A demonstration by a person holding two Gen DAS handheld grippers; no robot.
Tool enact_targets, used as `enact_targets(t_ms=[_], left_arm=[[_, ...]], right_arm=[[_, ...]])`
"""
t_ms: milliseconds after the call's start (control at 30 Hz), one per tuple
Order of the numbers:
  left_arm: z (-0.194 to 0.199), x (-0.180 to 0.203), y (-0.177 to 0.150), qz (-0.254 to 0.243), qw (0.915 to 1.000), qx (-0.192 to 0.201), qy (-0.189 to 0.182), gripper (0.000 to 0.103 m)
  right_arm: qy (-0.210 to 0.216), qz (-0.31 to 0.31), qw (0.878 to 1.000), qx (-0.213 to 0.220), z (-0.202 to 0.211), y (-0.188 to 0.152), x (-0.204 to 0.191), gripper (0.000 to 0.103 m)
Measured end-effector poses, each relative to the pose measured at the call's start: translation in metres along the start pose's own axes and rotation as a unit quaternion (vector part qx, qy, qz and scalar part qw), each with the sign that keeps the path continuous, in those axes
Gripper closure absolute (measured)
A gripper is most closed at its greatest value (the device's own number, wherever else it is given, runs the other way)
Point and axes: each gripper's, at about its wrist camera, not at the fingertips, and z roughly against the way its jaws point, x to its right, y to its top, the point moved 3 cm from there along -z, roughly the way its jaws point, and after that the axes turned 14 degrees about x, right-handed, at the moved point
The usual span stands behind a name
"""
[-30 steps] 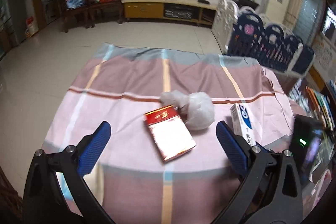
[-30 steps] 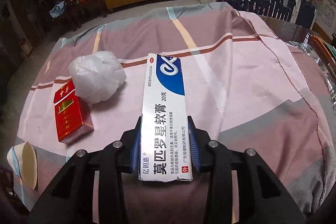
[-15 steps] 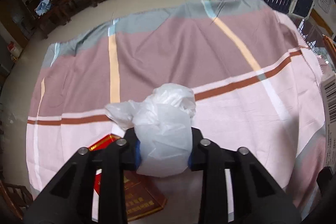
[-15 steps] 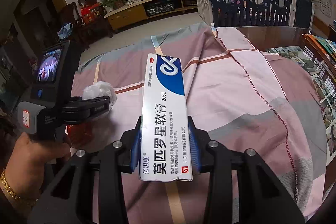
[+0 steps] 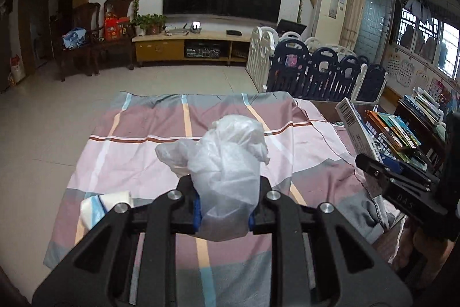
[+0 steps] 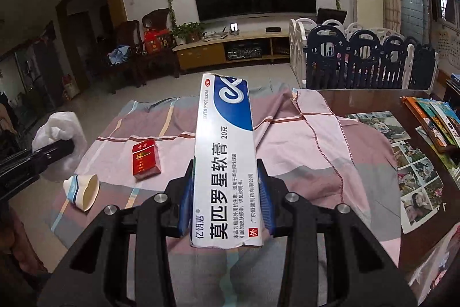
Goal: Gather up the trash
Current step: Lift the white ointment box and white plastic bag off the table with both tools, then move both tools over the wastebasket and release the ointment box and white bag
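My left gripper (image 5: 224, 210) is shut on a crumpled white plastic bag (image 5: 227, 163) and holds it above the striped cloth (image 5: 138, 157). My right gripper (image 6: 225, 200) is shut on a long white and blue ointment box (image 6: 225, 163), also lifted above the cloth. The box shows at the right in the left wrist view (image 5: 358, 134), and the bag at the left in the right wrist view (image 6: 60, 128). A red cigarette pack (image 6: 145, 158) and a crushed paper cup (image 6: 82, 190) lie on the cloth; the cup also shows in the left wrist view (image 5: 105, 205).
The cloth covers a dark wooden table (image 6: 371, 101) with photos (image 6: 417, 169) and books (image 6: 434, 117) at its right side. A blue and white play fence (image 5: 316, 71) stands behind the table. A TV cabinet (image 5: 187, 48) and chairs (image 5: 86, 42) are far back.
My left gripper went from open above the pack and bag to shut on the bag, then lifted it off the cloth. My right gripper rose higher with the ointment box.
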Motion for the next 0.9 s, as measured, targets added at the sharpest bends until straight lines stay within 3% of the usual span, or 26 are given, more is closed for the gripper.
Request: enact_targets(t_ms=[100, 200, 267, 467, 600, 767, 900], left_arm=[[0.027, -0.004, -0.010, 0.003, 0.9998, 0.020, 0.005, 0.079], [0.033, -0.007, -0.018, 0.005, 0.9995, 0.027, 0.015, 0.079], [0.031, -0.008, -0.018, 0.004, 0.9993, 0.028, 0.023, 0.079], [0.031, -0.013, -0.023, 0.011, 0.9994, 0.017, 0.027, 0.079], [0.030, -0.010, -0.023, 0.007, 0.9995, 0.015, 0.027, 0.079], [0.029, -0.011, -0.022, 0.012, 0.9996, 0.015, 0.020, 0.079], [0.025, 0.002, -0.024, -0.004, 1.0000, 0.007, 0.004, 0.079]], right_arm=[[-0.002, 0.015, 1.000, 0.011, 0.029, -0.009, -0.008, 0.064], [0.004, -0.009, 1.000, 0.030, 0.052, -0.014, -0.009, 0.064], [0.004, -0.010, 0.999, 0.049, 0.059, -0.012, -0.010, 0.064], [-0.001, -0.009, 0.999, 0.050, 0.056, -0.011, -0.008, 0.064], [0.005, -0.053, 0.996, 0.073, 0.077, -0.001, 0.015, 0.064], [-0.076, -0.042, 0.990, 0.110, 0.152, 0.010, 0.085, 0.064], [-0.175, -0.036, 0.979, 0.099, 0.209, -0.012, 0.168, 0.064]])
